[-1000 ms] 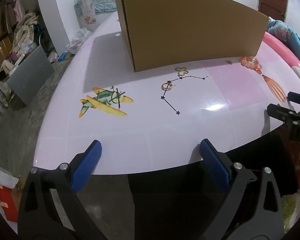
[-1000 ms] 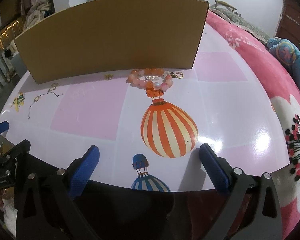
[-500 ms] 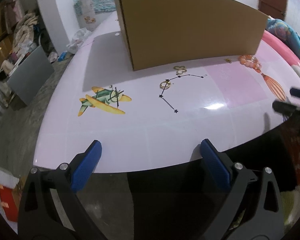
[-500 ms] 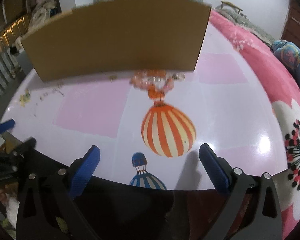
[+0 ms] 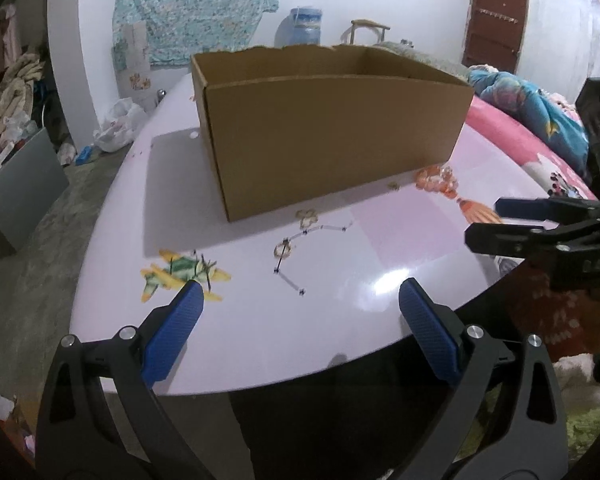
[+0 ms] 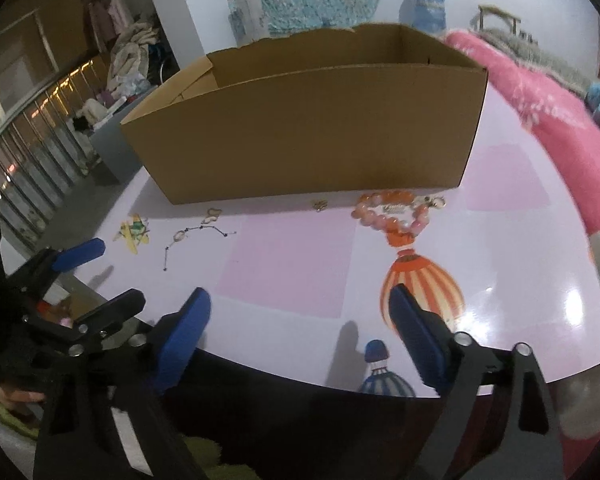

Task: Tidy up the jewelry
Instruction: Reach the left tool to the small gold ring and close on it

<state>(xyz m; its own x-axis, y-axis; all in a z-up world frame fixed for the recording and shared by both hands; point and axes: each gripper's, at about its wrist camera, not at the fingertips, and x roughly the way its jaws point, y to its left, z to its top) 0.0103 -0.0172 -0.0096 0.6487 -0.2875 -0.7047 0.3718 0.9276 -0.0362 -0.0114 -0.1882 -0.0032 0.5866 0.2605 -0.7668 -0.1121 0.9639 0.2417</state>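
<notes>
Your left gripper hangs spread and empty and your right gripper (also empty) is narrowing its jaws, both near the table edge, well short of the cardboard box, at whose front wall lie the bead bracelet and small gold pieces.

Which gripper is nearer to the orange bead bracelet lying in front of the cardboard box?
Right. The right gripper, jaws closing on nothing, faces the bead bracelet almost straight ahead. The left gripper sits further left, facing the small gold pieces instead.
</notes>
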